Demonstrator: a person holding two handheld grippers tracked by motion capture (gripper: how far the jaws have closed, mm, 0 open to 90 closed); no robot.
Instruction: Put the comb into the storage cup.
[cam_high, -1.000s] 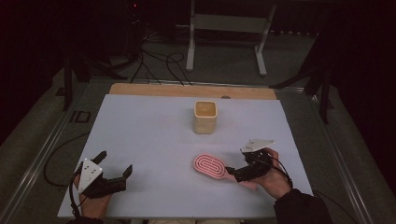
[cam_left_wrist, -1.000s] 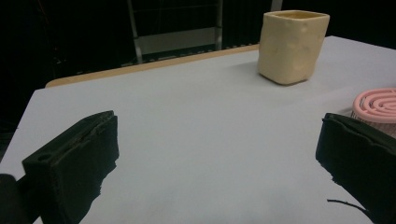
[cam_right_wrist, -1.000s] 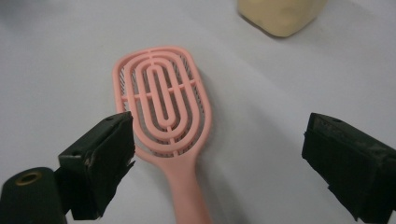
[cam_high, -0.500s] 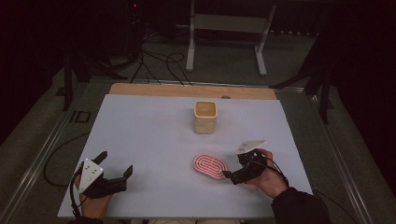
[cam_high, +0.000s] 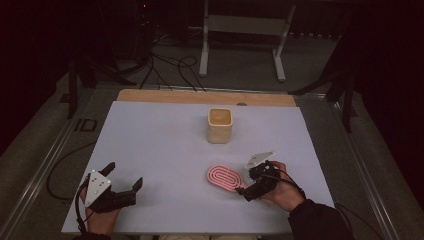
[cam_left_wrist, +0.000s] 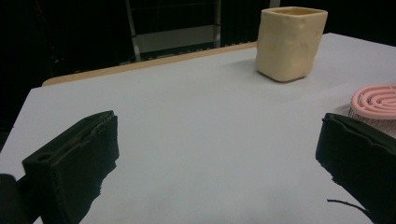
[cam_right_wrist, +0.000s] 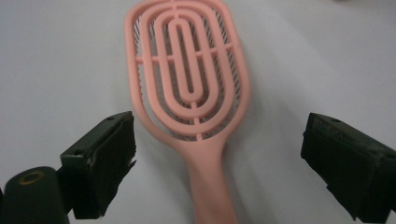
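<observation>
Straddling: right gripper (cam_right_wrist: 219, 163), jaws apart, either side of pink brush (cam_right_wrist: 189, 88) handle
Left gripper (cam_high: 122, 182): jaws apart, bare counter (cam_high: 160, 145) around, near front edge

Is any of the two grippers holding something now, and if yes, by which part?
Nothing is held. The right gripper has its jaws open on either side of the pink brush's handle, not touching it. The left gripper is open over bare table.

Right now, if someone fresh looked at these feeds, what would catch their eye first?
Probably the pink hairbrush lying flat on the white table, its handle pointing between the wide-open jaws of the right gripper. Next, the cream cup standing upright farther back, near the table's middle. The left gripper sits open at the near left corner, holding nothing.
</observation>
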